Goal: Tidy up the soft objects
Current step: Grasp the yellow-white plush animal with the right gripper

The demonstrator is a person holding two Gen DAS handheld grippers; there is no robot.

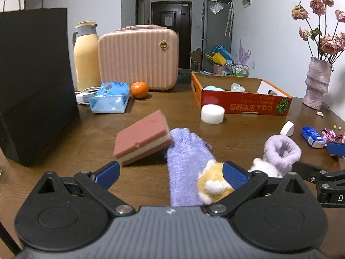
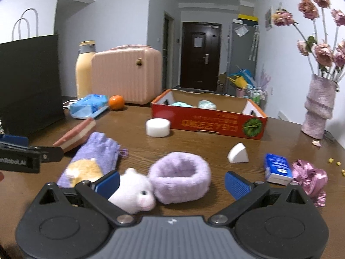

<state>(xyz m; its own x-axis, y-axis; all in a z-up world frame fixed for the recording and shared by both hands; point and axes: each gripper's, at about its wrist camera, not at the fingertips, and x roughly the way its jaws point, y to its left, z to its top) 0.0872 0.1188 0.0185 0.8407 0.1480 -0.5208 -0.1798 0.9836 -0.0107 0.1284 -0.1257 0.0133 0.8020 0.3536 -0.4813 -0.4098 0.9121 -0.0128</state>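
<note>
Here the left gripper [image 1: 171, 172] is spread wide, low over the near edge of the wooden table [image 1: 151, 105], grasping nothing; a purple pouch [image 1: 185, 161] with an orange plush patch lies between its blue pads, its far end touching the raised edge of a pink-and-cream sponge block [image 1: 142, 138] that sits tilted toward the table's left side. The right gripper [image 2: 172, 183] is also released and empty, its pads either side of a fluffy lilac band [image 2: 180, 182] with a small white plush animal [image 2: 133, 192] attached, both lying on the table near its front edge. Further in, toward the middle, a white round sponge [image 2: 158, 127] stands just in front of a red cardboard box [image 2: 207, 122], which holds a pale blue soft item [image 2: 181, 104] and a light green one [image 2: 207, 104]. A white wedge sponge [image 2: 237, 156] lies to the right of the band, with a blue tissue packet [image 2: 278, 168] and a crumpled pink ribbon [image 2: 308, 177] nearer the right edge. At the far left corner stand a black paper bag [image 1: 32, 82], a cream flask [image 1: 85, 58], a pink ribbed case [image 1: 138, 58], a blue wipes pack [image 1: 111, 97] and an orange [image 1: 139, 90]; a lilac vase [image 2: 319, 110] of dried roses stands at the far right
</note>
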